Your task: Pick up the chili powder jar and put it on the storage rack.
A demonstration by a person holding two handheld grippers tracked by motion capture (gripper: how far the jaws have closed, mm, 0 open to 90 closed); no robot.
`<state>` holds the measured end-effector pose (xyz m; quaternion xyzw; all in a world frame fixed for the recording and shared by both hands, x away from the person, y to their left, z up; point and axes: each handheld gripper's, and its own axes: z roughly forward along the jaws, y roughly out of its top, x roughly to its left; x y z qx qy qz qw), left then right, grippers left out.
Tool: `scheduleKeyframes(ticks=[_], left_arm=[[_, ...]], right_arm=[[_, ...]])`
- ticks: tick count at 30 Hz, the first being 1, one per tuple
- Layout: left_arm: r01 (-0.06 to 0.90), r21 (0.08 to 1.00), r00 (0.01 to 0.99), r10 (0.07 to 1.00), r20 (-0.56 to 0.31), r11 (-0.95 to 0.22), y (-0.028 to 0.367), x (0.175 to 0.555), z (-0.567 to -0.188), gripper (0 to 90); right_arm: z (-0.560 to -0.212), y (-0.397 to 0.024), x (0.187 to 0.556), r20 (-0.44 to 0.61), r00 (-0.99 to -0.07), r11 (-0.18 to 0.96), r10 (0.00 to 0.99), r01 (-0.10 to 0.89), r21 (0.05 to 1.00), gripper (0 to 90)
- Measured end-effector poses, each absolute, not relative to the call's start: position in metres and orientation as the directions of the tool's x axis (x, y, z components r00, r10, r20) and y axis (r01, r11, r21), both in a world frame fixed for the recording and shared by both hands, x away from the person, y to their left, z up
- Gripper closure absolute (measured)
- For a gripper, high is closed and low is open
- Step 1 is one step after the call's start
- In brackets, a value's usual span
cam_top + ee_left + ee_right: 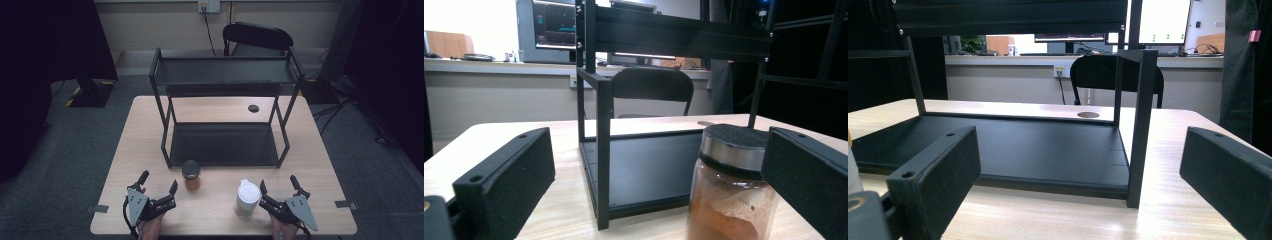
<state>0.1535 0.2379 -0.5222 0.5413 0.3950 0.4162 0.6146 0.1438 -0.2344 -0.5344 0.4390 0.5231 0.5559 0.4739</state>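
Left tool (158, 183) spread wide — the upright brown-filled glass jar with black lid (191, 175) stands just beside its inner jaw; right tool (278, 185) spread too.

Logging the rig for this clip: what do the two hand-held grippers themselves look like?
Both are black two-jaw tools. The left gripper and the right gripper each carry a grey three-cornered plate on top, and a dark cable trails from the left one. Up close, the jaws are thick, matte black blocks with small round holes. No sleeves are visible.
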Motion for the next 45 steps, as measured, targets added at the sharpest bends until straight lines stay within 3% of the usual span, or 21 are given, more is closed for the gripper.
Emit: scheduleKeyframes(ticks=[31, 45], left_arm=[[-0.072, 0.995, 0.464, 0.886, -0.025, 0.066, 0.225, 0.170, -0.495, 0.4], [-0.037, 0.999, 0.498, 0.867, -0.001, 0.022, 0.209, 0.187, -0.489, 6.0]], right_arm=[[-0.534, -0.235, 0.144, -0.008, -0.168, -0.003, 0.986, -0.068, 0.998, 1.7], [-0.534, -0.235, 0.144, -0.008, -0.169, -0.003, 0.986, -0.068, 0.998, 1.7]])
